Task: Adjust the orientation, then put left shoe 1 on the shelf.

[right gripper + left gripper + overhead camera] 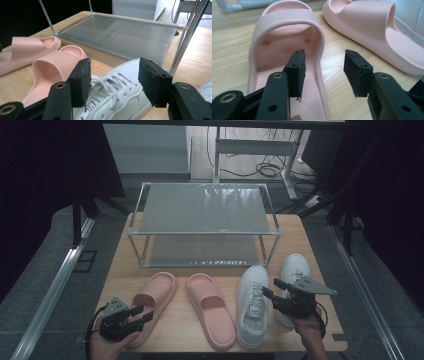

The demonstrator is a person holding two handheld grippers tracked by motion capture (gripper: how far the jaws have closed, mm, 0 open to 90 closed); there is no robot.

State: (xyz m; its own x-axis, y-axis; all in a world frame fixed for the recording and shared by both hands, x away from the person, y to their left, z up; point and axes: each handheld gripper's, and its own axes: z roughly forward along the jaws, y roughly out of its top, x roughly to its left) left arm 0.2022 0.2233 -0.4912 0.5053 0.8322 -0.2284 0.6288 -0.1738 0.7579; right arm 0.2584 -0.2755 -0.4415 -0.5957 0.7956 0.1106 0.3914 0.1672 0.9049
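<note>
Left gripper (324,75): jaws apart, empty, straddling left slide's (287,50) inner wall. Right gripper (113,82): agape, empty, over left sneaker's (117,100) laces. High view adds right sneaker (295,270) near table (310,245) edge; rack (202,210) shelves bare.

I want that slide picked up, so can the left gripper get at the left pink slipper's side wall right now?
Probably yes: the left gripper is open, its jaws straddling the left pink slipper side wall, nothing between.
</note>
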